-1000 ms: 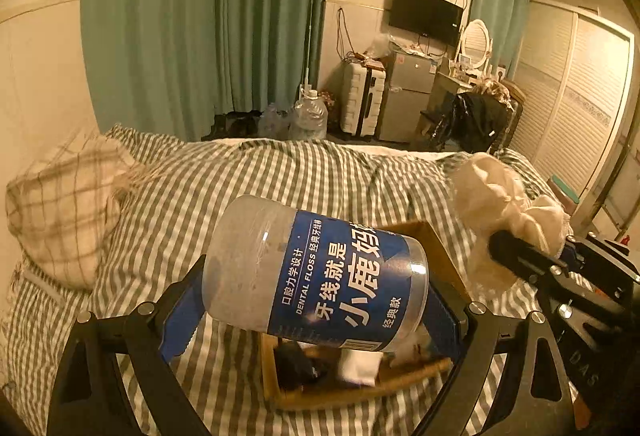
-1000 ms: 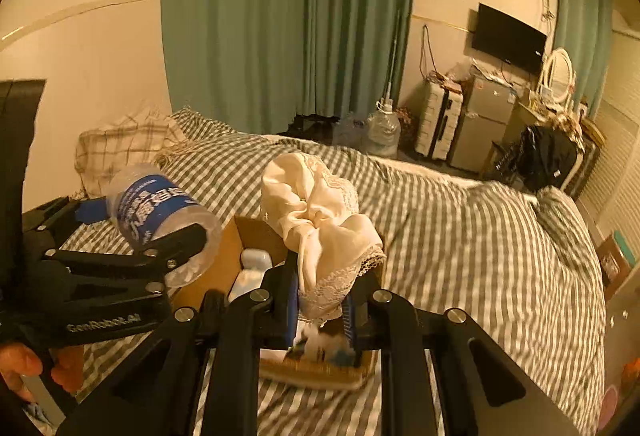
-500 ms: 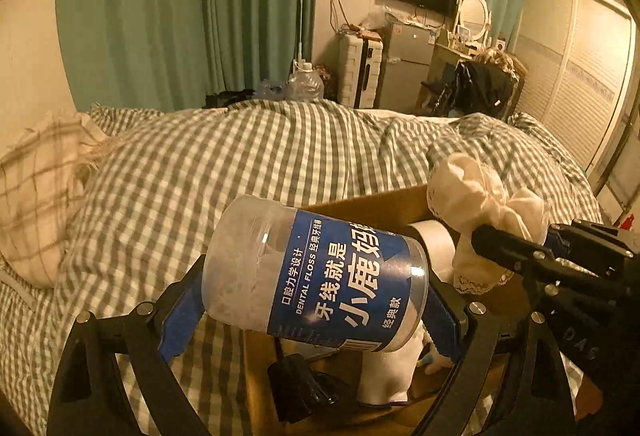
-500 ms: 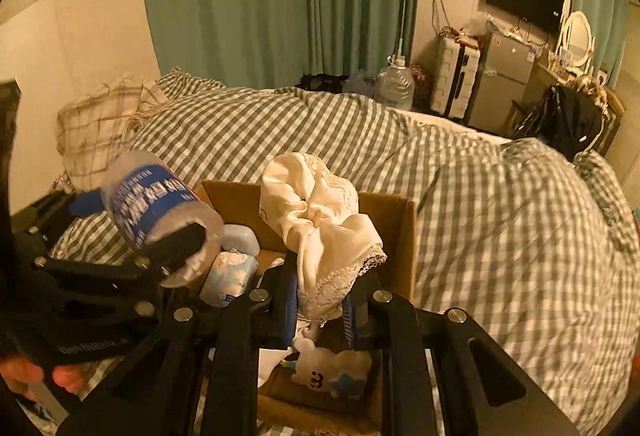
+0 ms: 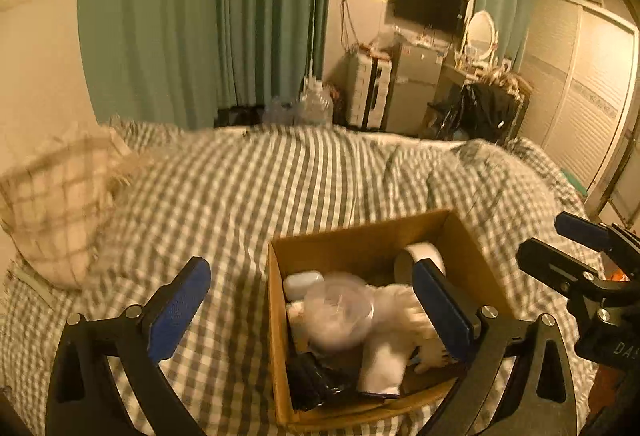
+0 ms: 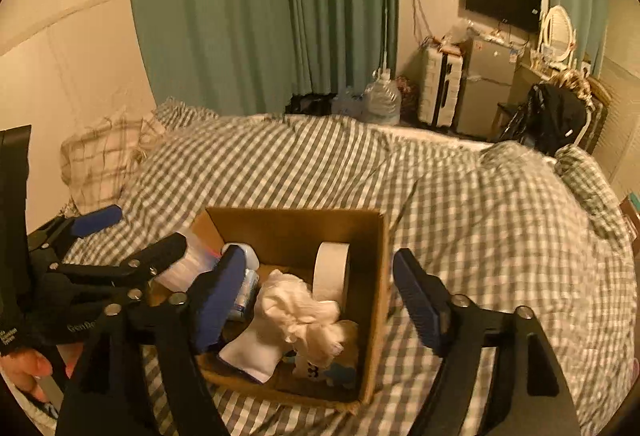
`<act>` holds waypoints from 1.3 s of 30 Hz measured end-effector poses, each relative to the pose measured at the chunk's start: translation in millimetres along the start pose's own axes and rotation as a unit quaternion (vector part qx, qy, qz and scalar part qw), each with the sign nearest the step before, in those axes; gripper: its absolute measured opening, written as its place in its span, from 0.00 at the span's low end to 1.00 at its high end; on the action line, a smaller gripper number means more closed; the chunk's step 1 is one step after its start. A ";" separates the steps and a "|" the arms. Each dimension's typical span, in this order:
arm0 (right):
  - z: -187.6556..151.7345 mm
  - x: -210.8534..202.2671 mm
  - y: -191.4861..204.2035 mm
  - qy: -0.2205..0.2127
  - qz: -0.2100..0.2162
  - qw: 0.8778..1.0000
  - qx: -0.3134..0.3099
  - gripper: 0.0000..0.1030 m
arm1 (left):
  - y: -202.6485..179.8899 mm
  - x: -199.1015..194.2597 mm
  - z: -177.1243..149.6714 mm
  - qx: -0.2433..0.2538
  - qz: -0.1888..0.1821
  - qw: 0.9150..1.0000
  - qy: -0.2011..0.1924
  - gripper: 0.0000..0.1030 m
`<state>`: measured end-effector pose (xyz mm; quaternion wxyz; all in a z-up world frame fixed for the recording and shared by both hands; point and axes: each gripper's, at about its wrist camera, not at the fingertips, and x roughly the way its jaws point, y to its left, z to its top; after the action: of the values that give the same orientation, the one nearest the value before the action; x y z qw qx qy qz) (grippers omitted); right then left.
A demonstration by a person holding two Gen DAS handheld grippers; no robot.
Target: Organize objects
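cardboard box (image 6: 376, 300) on the bed (image 6: 480, 216) holds a jar (image 5: 340, 312) and cloth (image 6: 304, 312); left gripper (image 5: 312, 300) and right gripper (image 6: 320, 296) both gape wide, empty.

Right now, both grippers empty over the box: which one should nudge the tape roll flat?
Right, probably. The right gripper hangs open nearly over the tape roll; the left gripper sits toward the cardboard box's opposite side.
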<state>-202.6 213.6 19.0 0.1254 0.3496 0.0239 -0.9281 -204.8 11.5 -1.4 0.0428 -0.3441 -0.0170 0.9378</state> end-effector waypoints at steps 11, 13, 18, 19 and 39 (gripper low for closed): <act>16.9 -139.7 8.7 -0.096 -0.049 0.994 0.001 1.00 | 4.6 -115.5 20.9 -0.014 -0.026 0.996 -0.088 1.00; 14.7 -158.7 14.3 -0.110 -0.061 0.992 -0.004 1.00 | 6.0 -132.9 19.1 -0.019 -0.033 0.994 -0.102 1.00; -4.0 -184.4 23.6 -0.129 -0.086 0.988 -0.015 1.00 | 8.9 -166.7 1.3 -0.028 -0.032 0.990 -0.137 1.00; -12.8 -186.5 25.4 -0.130 -0.093 0.987 -0.018 1.00 | 8.4 -169.4 -3.6 -0.025 -0.030 0.989 -0.140 1.00; -108.1 -122.3 26.8 -0.129 -0.120 0.984 0.006 1.00 | -10.6 -131.2 -95.7 0.020 0.027 0.992 -0.124 1.00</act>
<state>-37.8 228.4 18.7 0.0134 0.2224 0.0435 -0.9739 -42.5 10.2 10.8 0.0215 -0.2244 0.0057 0.9742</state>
